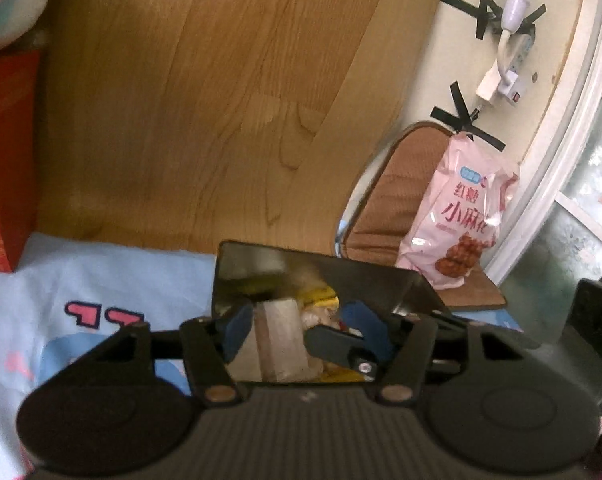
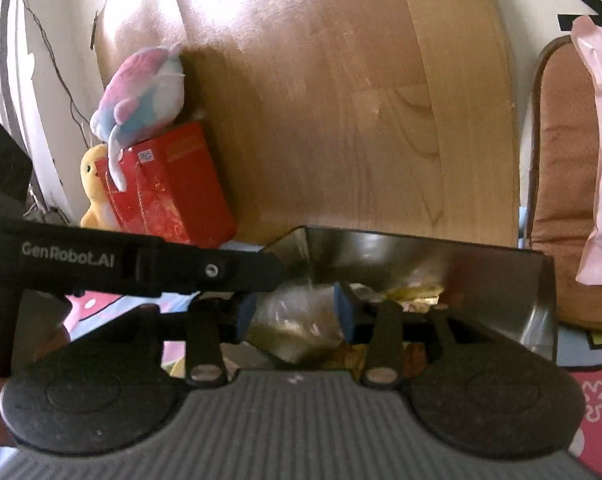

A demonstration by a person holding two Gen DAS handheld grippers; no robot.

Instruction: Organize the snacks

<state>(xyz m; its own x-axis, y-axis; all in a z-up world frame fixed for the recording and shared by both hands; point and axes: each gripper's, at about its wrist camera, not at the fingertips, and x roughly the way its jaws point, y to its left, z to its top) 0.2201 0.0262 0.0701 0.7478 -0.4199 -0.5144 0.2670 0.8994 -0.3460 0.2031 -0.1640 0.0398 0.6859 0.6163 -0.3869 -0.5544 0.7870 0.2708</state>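
Two grippers: both over the black bin (image 2: 497, 280).
Right gripper (image 2: 295, 312): fingers clamp a clear snack packet (image 2: 297, 328), contents blurred.
Left gripper (image 1: 297, 330): fingers around a pale packet (image 1: 277, 340); grip unclear, right gripper's finger crosses it.
Pink snack bag (image 1: 457, 216): on brown cushion (image 1: 385, 200).

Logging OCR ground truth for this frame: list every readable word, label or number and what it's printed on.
"GenRobot.AI": white lettering on the left gripper arm crossing the right wrist view.
"红糖" and "小麻花": red characters on the pink snack bag on the brown cushion.
Blue badge near the top of that bag: too small to read.
White sticker on the red gift box: blurred, unreadable.
Wrappers in the black bin: no legible text.
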